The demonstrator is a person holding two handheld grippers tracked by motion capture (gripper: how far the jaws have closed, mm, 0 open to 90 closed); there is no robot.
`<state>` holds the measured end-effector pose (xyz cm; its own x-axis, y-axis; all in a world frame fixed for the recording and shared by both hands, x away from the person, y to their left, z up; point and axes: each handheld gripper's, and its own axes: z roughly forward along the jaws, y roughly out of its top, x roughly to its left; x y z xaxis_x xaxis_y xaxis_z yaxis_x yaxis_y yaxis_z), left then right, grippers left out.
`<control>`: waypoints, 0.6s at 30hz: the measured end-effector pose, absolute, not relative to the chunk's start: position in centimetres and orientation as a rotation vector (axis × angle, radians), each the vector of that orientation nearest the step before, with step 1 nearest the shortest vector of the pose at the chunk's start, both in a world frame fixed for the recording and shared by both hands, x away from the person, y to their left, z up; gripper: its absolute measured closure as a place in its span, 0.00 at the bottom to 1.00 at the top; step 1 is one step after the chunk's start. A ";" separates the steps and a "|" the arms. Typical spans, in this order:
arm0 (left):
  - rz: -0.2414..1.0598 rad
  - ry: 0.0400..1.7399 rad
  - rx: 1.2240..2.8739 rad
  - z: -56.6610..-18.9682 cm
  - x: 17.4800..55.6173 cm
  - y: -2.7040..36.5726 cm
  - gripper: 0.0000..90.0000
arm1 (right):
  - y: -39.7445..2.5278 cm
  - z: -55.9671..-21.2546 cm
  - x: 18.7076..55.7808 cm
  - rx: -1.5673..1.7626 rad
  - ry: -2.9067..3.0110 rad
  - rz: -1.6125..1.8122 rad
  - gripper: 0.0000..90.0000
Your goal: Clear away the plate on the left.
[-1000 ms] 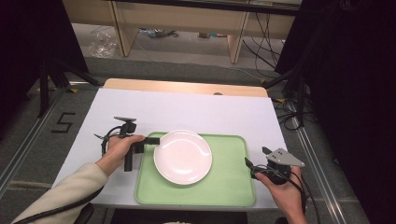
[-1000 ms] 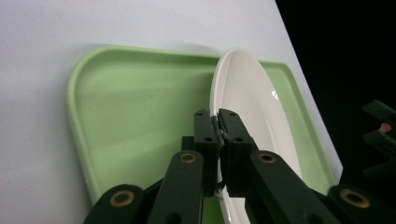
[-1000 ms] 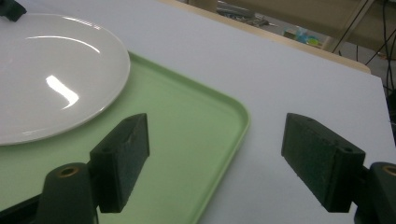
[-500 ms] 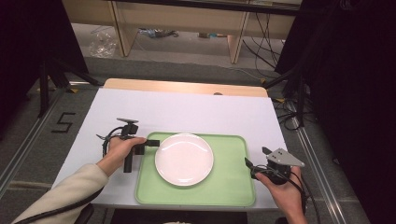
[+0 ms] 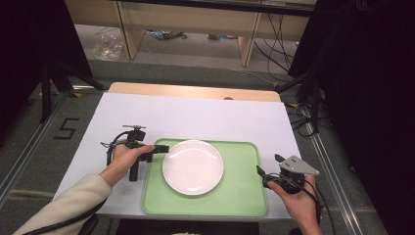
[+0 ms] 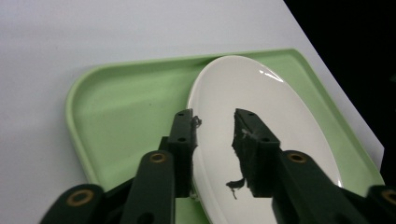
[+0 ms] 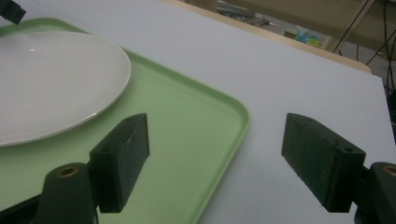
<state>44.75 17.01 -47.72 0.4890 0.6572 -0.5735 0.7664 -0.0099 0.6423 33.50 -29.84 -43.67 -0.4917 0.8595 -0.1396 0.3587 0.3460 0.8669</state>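
The white plate (image 5: pixel 193 167) lay on the green tray (image 5: pixel 244 196), its left rim between the left gripper (image 6: pixel 213 126)'s narrowly parted jaws, likely mid-grasp, needing closure next, while the right gripper (image 7: pixel 219 154) gaped wide.

A white plate (image 5: pixel 193 166) lies on a green tray (image 5: pixel 244 196), left of the tray's middle, on a white table (image 5: pixel 205 115). The left gripper (image 5: pixel 163 148), held in the person's left hand (image 5: pixel 123 159), reaches in from the left, its tip at the plate's left rim over the tray's left edge. The right gripper (image 5: pixel 261 172) sits in the right hand (image 5: pixel 298 198) at the tray's near right corner, well apart from the plate, a grey three-cornered plate on top of it.
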 end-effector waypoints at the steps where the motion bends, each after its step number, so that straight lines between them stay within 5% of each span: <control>1: -0.111 1.203 1.723 -47.6 44.6 17.0 0.69 | -29.8 -43.7 33.5 1.059 2.013 1.080 0.27; 8: 0.197 0.999 1.777 -46.2 43.7 16.6 0.41 | -29.8 -43.7 33.5 1.060 2.012 1.083 0.27; 18: 0.340 0.891 1.797 -45.0 42.1 16.8 0.31 | -29.8 -43.6 33.5 1.060 2.012 1.083 0.27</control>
